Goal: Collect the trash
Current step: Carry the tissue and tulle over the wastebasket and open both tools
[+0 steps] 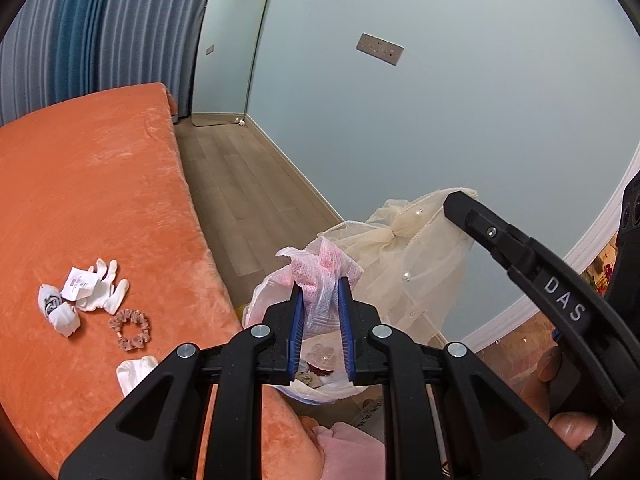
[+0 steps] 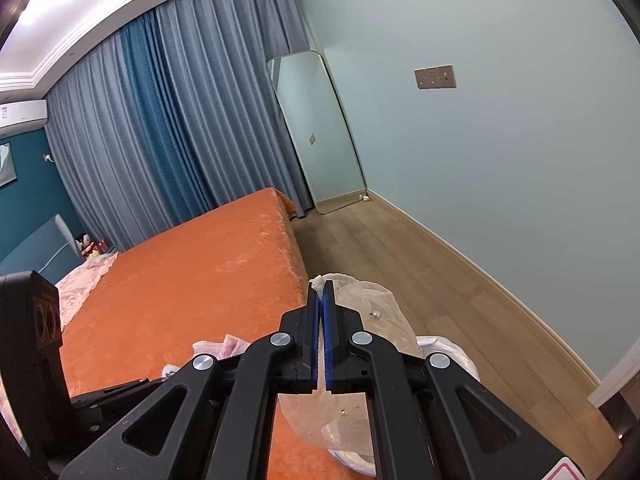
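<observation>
The left gripper (image 1: 321, 280) is pinching a pink mesh cloth (image 1: 320, 276) between its blue jaws, holding it above the mouth of a white plastic bag (image 1: 264, 300) that is hanging just off the right edge of the orange bed (image 1: 100, 200). The right gripper (image 2: 320, 286) is pressing its jaws together on a thin fold of sheer cream fabric (image 1: 404, 240) studded with small pearls, which is draping beside the bag. On the bed to the left, a brown scrunchie (image 1: 129, 329) is lying near a heap of white socks (image 1: 96, 292) and a paper tag (image 1: 82, 283). Farther off, a mirror (image 2: 316, 132) is leaning against the pale wall beside blue curtains (image 2: 160, 120).
</observation>
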`<act>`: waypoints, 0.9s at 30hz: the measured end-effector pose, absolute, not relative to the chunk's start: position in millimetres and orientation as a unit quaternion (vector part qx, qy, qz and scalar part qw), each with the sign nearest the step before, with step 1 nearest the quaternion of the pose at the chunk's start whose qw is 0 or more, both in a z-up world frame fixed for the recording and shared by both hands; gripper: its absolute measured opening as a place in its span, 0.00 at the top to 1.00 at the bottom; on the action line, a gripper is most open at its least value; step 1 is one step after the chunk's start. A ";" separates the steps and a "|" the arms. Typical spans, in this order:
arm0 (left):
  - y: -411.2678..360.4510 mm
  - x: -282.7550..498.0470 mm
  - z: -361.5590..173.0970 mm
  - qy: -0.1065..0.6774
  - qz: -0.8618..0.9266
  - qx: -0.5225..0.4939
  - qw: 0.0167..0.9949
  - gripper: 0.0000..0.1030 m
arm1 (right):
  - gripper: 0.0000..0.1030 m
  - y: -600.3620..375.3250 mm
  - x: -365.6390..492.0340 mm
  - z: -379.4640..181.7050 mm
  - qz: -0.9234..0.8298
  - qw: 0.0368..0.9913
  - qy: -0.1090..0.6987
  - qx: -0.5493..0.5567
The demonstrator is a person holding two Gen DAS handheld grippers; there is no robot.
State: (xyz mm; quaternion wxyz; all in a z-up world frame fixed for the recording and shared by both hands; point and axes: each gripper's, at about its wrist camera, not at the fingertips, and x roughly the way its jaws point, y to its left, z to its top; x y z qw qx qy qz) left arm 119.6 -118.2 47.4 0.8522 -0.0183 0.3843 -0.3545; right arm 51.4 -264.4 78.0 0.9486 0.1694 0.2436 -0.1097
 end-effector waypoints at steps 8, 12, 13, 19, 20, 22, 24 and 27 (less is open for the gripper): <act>-140.8 118.9 44.2 0.387 -0.368 -0.005 0.846 0.85 | 0.98 -278.8 47.4 65.9 -0.125 0.942 0.255 0.179; -149.5 120.8 40.5 0.391 -0.372 -0.003 0.842 0.84 | 0.98 -281.7 44.8 60.6 -0.129 0.939 0.261 0.181; -151.4 122.0 38.9 0.391 -0.372 -0.002 0.842 0.84 | 0.98 -281.4 44.3 60.0 -0.130 0.939 0.262 0.181; -161.7 124.4 33.7 0.397 -0.376 0.004 0.837 0.84 | 0.98 -282.8 46.1 56.3 -0.135 0.936 0.268 0.182; -162.6 125.0 33.0 0.397 -0.377 0.004 0.837 0.84 | 0.98 -282.9 47.0 55.7 -0.136 0.936 0.269 0.182; -165.6 126.4 31.3 0.399 -0.378 0.005 0.835 0.84 | 0.98 -283.3 48.0 54.3 -0.137 0.935 0.271 0.182; -168.5 127.7 29.4 0.401 -0.379 0.006 0.834 0.84 | 0.98 -283.4 48.0 52.6 -0.138 0.934 0.273 0.182; -170.9 130.5 26.5 0.405 -0.380 0.006 0.832 0.83 | 0.98 -286.3 50.0 49.1 -0.140 0.932 0.278 0.187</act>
